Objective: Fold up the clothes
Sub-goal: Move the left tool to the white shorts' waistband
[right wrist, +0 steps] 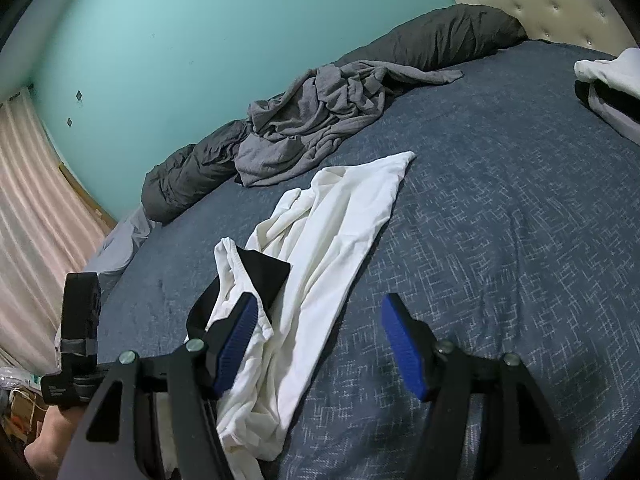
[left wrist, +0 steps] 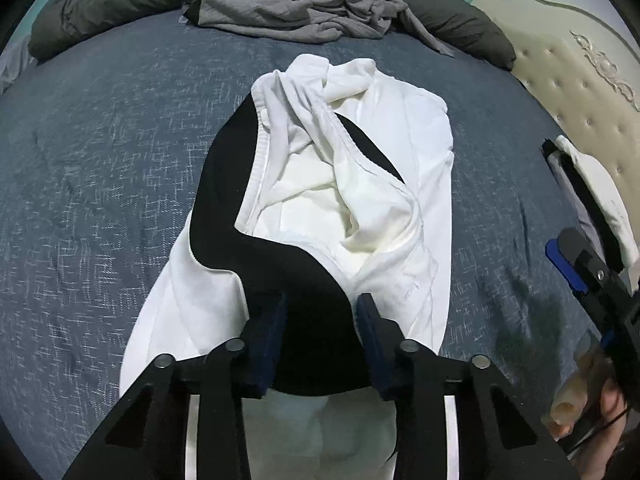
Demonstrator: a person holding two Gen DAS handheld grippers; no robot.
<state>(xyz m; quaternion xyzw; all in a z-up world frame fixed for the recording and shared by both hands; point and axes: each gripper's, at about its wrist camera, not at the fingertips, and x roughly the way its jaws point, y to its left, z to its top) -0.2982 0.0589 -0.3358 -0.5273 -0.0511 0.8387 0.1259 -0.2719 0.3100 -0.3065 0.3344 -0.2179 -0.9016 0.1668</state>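
A white garment with black panels [left wrist: 352, 184] lies crumpled lengthwise on the blue bedspread [left wrist: 100, 160]. My left gripper [left wrist: 323, 300] points down at its near end. The jaws stand partly apart, with a black part of the fabric filling the gap between the pads [left wrist: 276, 332]; no firm pinch shows. In the right wrist view the same garment [right wrist: 332, 220] stretches away at the left. My right gripper [right wrist: 320, 300] is open low over the bedspread, its left finger over the white cloth and nothing between the jaws. It also shows in the left wrist view, right gripper [left wrist: 580, 264] in a hand.
A crumpled grey garment [left wrist: 296, 4] and a dark grey duvet [left wrist: 100, 4] lie along the far side of the bed. A folded stack of clothes [right wrist: 608, 84] sits at the right near the cream headboard [left wrist: 580, 80]. A teal wall [right wrist: 200, 40] and a curtain [right wrist: 36, 200] are beyond.
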